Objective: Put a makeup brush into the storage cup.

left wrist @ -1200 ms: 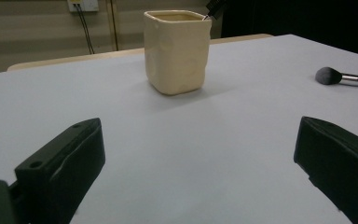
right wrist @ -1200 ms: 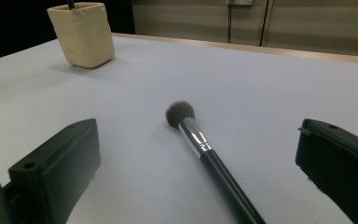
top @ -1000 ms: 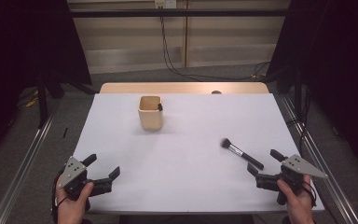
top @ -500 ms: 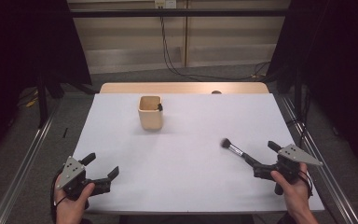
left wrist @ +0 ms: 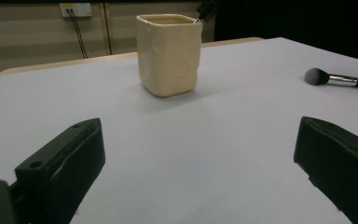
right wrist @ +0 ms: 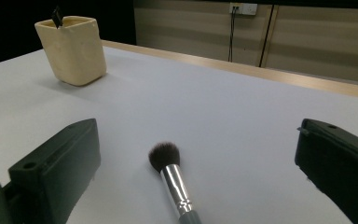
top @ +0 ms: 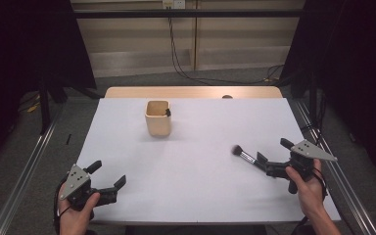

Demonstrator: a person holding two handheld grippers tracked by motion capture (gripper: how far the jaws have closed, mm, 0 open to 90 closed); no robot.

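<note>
A makeup brush [top: 245,155] with dark bristles and a silver ferrule lies on the white table [top: 196,200], right of centre. My right gripper [top: 273,150] is open, its jaws on either side of the brush's handle end. In the right gripper view the brush [right wrist: 170,172] lies between the jaws, touching neither, bristles pointing away. A cream square cup [top: 157,119] stands upright at the far middle left, a small dark item [top: 168,112] sticking out at its rim. My left gripper [top: 108,174] rests open near the front left corner, holding nothing.
In the left gripper view the cup [left wrist: 169,53] stands ahead and the brush [left wrist: 335,79] lies far to the right. A wooden strip [top: 191,92] borders the table's far edge. Metal rails [top: 24,166] run along both sides. Cables hang behind.
My right gripper has moved forward and left, so its open jaws now flank the brush handle. The brush, the cup and the left gripper have stayed put.
</note>
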